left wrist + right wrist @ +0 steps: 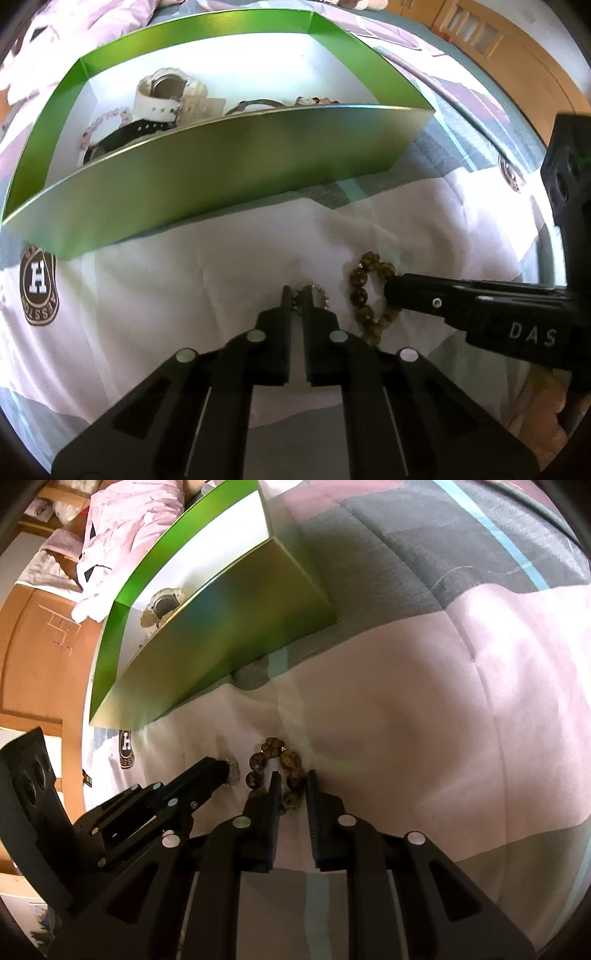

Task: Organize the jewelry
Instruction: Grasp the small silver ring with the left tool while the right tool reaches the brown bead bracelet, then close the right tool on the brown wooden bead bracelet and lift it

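A green box point(221, 177) with a white inside stands on the bed and holds a white watch point(166, 96), a black watch point(122, 138) and bead bracelets. My left gripper point(298, 295) is nearly shut around a small silver beaded bracelet point(321, 295) lying on the white cloth. My right gripper point(291, 779) straddles one side of a brown beaded bracelet point(273, 764), its jaws a little apart with beads between them. In the left wrist view the right gripper point(391, 291) comes in from the right onto the brown bracelet point(364, 295).
The bedspread point(443, 664) is patchwork in white, pink and grey, with a round H logo point(38, 286). A small round silver item point(511, 177) lies at the right. Wooden furniture point(517, 48) stands beyond the bed.
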